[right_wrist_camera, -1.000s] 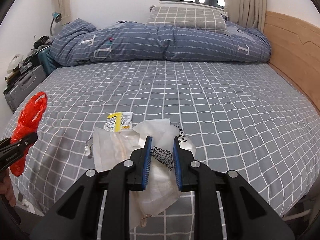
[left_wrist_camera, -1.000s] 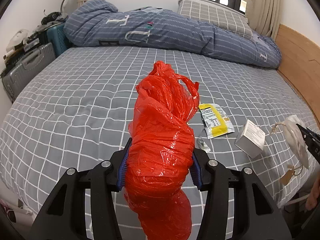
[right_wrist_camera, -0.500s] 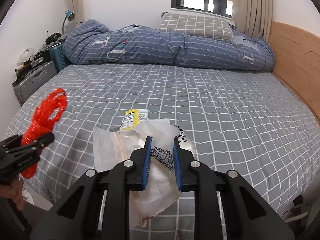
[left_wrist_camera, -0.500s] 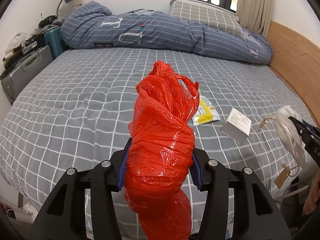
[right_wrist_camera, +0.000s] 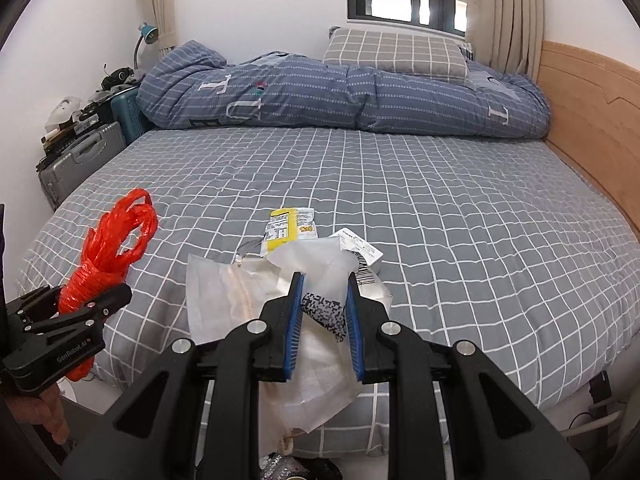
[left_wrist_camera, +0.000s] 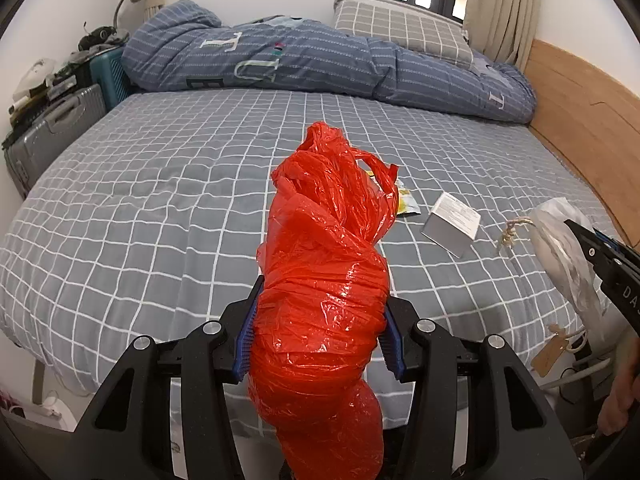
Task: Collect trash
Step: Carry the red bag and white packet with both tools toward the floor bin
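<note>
We see two bags, one in each gripper, both carried at the near edge of the grey bed with its white-checked sheet (left_wrist_camera: 152, 184). The left gripper (left_wrist_camera: 320, 336) has its blue pads pressed into both sides of a crumpled, shiny red plastic bag (left_wrist_camera: 324, 280). This bag is bunched into a long roll; its long axis runs straight along the gripper's fingers, with the loose handle loops pointing away toward the middle of the bed and the thicker end hanging down below the jaws. Whether anything is inside it we cannot tell, since the folds hide its mouth.

The right gripper (right_wrist_camera: 322, 320) has its jaws nearly together, pinching a translucent white plastic bag (right_wrist_camera: 240, 304) at a fold bearing a black-and-white printed patch. The bag hangs limp below the pads, and a pale string with a small brown tag dangles from it in the left wrist view. Something pale brown shows faintly through its wall, but the view is too hazy for us to name it.

On the sheet itself, beyond both bags, lie three loose pieces: a flat yellow and white snack wrapper (right_wrist_camera: 290, 228), a small crumpled clear wrapper (right_wrist_camera: 246, 250) just beside it, and a small white cardboard box (left_wrist_camera: 452, 224) resting tilted, well apart from the folded blue striped duvet (left_wrist_camera: 320, 64) at the far end. The wrapper's long side points away from us toward the duvet.
</note>
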`<state>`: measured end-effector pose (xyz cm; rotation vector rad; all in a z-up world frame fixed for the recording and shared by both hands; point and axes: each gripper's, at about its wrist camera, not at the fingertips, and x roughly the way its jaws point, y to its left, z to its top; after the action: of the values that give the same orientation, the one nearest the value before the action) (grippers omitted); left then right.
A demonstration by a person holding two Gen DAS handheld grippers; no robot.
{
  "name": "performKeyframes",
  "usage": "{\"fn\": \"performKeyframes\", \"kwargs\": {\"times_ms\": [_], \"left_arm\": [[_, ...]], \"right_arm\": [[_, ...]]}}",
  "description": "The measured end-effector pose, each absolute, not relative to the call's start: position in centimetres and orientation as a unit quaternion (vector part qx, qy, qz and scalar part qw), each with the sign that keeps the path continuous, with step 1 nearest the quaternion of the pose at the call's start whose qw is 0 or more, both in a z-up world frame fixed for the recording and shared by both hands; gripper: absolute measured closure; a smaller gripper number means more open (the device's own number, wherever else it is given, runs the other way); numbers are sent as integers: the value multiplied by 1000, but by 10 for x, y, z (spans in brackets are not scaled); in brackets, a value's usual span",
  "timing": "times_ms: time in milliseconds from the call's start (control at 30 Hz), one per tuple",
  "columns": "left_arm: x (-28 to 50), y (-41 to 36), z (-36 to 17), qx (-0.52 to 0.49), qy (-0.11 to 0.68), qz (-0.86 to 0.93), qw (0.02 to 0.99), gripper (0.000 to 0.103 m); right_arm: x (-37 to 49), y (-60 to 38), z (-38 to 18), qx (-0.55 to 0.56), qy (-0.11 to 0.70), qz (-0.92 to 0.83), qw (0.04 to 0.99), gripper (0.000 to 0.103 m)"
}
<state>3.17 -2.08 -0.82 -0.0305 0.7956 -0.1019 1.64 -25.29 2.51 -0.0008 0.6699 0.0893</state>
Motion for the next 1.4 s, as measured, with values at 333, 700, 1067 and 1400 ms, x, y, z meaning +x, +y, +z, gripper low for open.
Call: {"fn": "performKeyframes", "kwargs": {"times_ms": [333, 700, 1067, 1400], "left_arm": [[6, -22, -4, -11, 388, -44, 920, 54], [-24, -19, -10, -16, 396, -44, 917, 54], [-60, -18, -14, -17, 400, -50, 915, 54], [-91, -23, -9, -12, 400, -58, 915, 54]], "right_arm": [[-11, -244, 22, -6, 333, 51, 942, 83], [-43, -238, 21, 0, 336, 56, 940, 83], [-74, -235, 18, 1, 340, 62, 938, 83], [-100, -231, 19, -2, 342, 67, 937, 83]]}}
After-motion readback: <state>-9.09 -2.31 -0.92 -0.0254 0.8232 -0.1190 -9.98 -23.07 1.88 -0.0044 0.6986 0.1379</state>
